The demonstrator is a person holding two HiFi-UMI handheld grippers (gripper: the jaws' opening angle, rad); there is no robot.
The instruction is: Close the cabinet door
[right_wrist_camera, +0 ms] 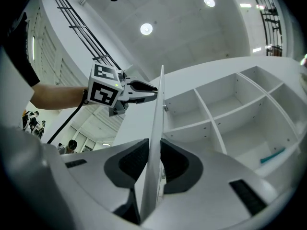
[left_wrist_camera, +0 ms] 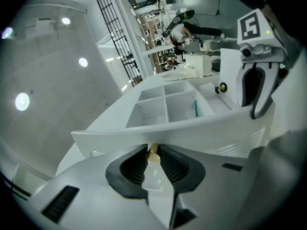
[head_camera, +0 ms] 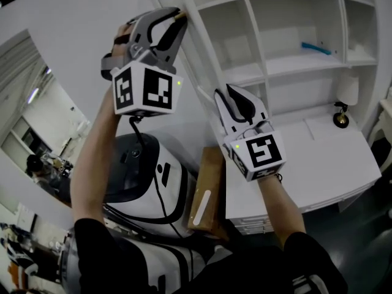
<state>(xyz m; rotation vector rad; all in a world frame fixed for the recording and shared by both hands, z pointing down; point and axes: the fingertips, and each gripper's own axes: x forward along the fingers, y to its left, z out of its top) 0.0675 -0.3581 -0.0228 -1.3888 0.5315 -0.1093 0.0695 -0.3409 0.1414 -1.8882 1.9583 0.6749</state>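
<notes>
Right gripper view: R hand-held gripper [right_wrist_camera: 154, 151] clamps cabinet door [right_wrist_camera: 158, 107] edge; L hand-held gripper [left_wrist_camera: 154, 160] pinches its knob [left_wrist_camera: 153, 153].

White cabinet door [right_wrist_camera: 157, 109], partly open

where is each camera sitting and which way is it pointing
Head view: on the person's head, facing the shelves; both arms, left gripper and right gripper show.
Left gripper view: on the left gripper, looking along jaws closed on the knob of the door; right gripper shows upper right.
Right gripper view: on the right gripper, jaws astride the door's edge; left gripper and arm show.
Shared: both gripper views show the shelves and the other gripper.
</notes>
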